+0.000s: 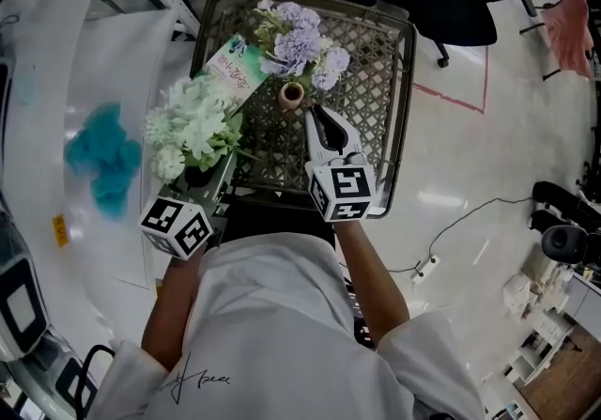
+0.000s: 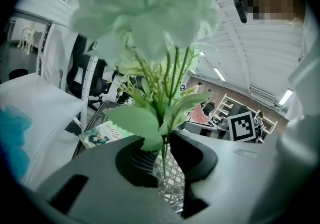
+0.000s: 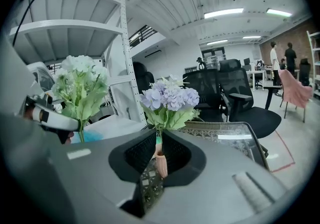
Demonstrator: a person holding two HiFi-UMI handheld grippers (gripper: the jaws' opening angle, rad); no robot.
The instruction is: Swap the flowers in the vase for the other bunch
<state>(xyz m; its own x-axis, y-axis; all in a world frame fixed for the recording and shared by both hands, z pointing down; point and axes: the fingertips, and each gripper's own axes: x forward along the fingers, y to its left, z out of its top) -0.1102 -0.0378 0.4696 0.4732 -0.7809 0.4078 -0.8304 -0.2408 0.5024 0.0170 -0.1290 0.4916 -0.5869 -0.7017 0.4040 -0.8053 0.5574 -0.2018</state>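
Item, my left gripper (image 2: pixel 165 140): jaws clamped on stems of white-and-green artificial flower bunch (image 1: pixel 192 127), 8 o'clock from small tan vase (image 1: pixel 292 95) (lilac bunch (image 1: pixel 299 42) inside); right gripper (image 1: pixel 315 116) pinched empty; hazard, I judge: snagged lilac stems dragging vase over.

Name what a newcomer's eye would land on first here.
The white flower bunch, gripped by its stems in the left hand-held gripper at the left edge of the mesh table. Next, the purple flowers standing in the small vase at mid-table, ahead of the right hand-held gripper.
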